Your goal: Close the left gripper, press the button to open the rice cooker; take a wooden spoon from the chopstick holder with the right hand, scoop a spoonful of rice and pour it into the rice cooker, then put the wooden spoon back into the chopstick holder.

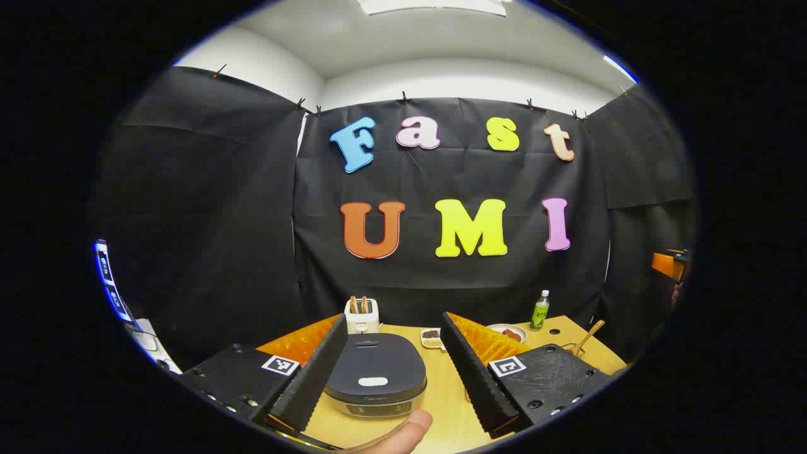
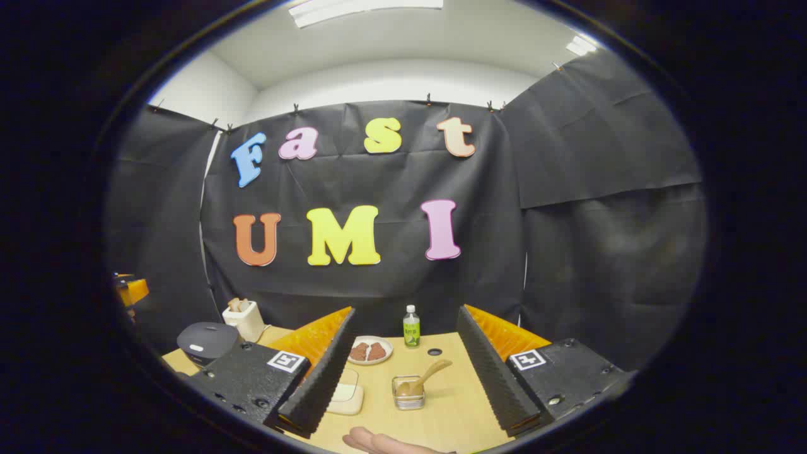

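Dark rice cooker sits lid-down between our left hand-held gripper fingers, spread wide; we should pinch them together first, then press its button squarely. Right hand-held gripper gapes too.

No legible text, rice cooker logo too small, green bottle label blurred

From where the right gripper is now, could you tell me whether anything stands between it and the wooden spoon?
Nothing visible does. In the right gripper view the wooden spoon leans in its holder straight ahead of the open right gripper, with bare table before it. The white container lies off to the left.
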A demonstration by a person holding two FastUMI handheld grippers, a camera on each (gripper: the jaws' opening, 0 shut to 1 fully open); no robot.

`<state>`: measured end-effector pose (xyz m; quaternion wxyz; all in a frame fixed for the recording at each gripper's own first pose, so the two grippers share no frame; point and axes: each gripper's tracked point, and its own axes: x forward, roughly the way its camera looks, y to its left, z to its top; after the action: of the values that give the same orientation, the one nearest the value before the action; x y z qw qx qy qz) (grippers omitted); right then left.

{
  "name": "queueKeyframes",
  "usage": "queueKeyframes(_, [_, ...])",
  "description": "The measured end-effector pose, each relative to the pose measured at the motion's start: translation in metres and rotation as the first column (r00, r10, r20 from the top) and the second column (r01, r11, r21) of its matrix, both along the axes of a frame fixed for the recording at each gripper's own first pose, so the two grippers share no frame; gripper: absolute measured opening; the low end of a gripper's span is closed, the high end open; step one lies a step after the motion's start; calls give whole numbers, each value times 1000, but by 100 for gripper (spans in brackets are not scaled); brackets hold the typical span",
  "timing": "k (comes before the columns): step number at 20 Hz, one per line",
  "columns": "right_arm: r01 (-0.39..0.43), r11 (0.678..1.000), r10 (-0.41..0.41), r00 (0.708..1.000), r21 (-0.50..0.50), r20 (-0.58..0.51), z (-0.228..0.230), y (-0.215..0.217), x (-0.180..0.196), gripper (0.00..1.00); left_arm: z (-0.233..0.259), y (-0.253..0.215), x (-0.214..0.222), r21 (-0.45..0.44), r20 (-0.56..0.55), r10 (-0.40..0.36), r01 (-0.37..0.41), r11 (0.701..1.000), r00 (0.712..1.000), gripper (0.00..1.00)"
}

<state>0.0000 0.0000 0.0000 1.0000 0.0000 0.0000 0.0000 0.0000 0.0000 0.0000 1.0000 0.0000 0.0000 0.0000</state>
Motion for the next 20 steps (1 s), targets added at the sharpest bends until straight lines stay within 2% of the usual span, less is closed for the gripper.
queueKeyframes(8, [-18, 1000, 17, 998, -3, -57, -12, -1, 0, 100, -9, 4, -1, 37, -1, 10, -10, 999, 1000, 94])
queueKeyframes(12, [-9, 1000, 9, 1000, -27, -24, -2, -9, -4, 100, -11, 16, 3, 41, 10, 61, -61, 997, 998, 93])
queueKeyframes(17, [-20, 1000, 19, 1000, -24, -22, -13, -13, -3, 100, -36, 20, 20, 34, -41, 80, -79, 996, 996, 93])
queueKeyframes(19, [-33, 999, 33, 999, -7, -39, -22, -14, -1, 99, -47, 23, 28, 52, -52, 92, -90, 995, 994, 90])
queueKeyframes(20, [-48, 999, 49, 997, 14, -51, -25, -10, 0, 100, -53, 24, 32, 56, -64, 93, -90, 994, 994, 73])
